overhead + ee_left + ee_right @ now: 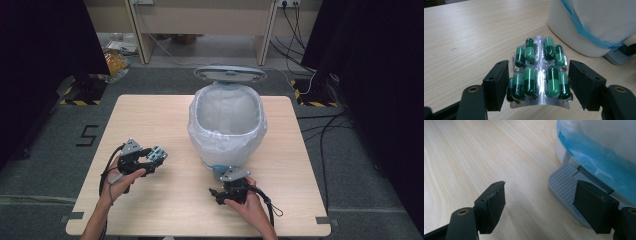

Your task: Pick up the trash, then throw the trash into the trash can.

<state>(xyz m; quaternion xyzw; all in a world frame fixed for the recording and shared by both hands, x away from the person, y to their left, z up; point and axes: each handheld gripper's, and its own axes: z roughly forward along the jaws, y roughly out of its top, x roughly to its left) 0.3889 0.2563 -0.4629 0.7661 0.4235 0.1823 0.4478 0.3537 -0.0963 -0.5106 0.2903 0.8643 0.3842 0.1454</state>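
Observation:
A silver blister pack (539, 75) of several green capsules is pinched by its two side edges between the jaws of my left gripper (537, 86). In the high view that gripper (150, 161) hovers over the left half of the table with the blister pack (158, 154) at its tip, pointing toward the bin. A white pedal bin (226, 125) lined with a translucent bag stands at the table's middle, its lid (230, 74) raised at the back. My right gripper (216, 192) is low in front of the bin, open and empty, and the grey foot pedal (566, 188) lies just ahead of its right jaw.
The light wooden table (150, 115) has bare room to the left of the bin and along the front edge. The bag's blue rim (599, 157) hangs down over the bin's white wall. Cables and dark curtains lie on the floor beyond the table.

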